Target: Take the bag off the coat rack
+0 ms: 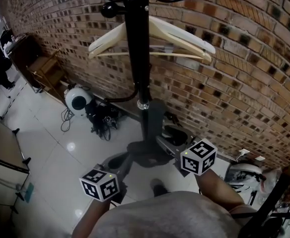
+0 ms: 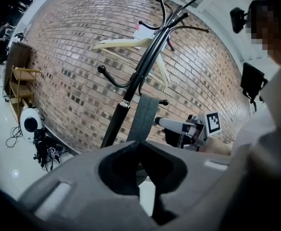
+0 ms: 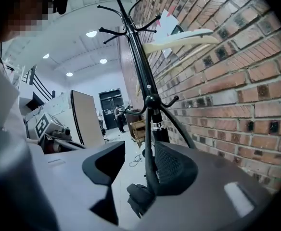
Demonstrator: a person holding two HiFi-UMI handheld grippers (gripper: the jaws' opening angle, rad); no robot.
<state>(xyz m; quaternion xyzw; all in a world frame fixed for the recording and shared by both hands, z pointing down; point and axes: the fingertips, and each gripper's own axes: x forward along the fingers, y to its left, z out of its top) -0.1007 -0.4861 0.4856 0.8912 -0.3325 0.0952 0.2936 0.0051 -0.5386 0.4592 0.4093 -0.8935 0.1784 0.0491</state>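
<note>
Closest in, the left gripper point(image 2: 139, 143) had its jaws drawn together, tips meeting right at the foot of the grey strap point(image 2: 145, 114), and it looked to be pinching that strap, though the contact itself sat behind the tips. Over on the right gripper point(image 3: 140, 148) the jaws stood well apart, nothing clamped. The strap ran down through the gap, lying against the right-hand pad point(image 3: 172, 167), seen edge-on as a thin dark line.

Just beyond, low in the centre of the head view, hung the bag point(image 1: 141, 150), a dark grey shape close against the pole of the coat rack point(image 1: 135, 48). Its strap climbed to a low hook point(image 2: 163, 102) on that pole, so the bag was not off yet.

Higher up, wooden hangers point(image 1: 155, 38) sat on the rack, untouched, with the brick wall point(image 1: 244, 73) behind.

By my reading the job was barely begun: one grip apparently made, the second to close, then the lift clear of the hook.
</note>
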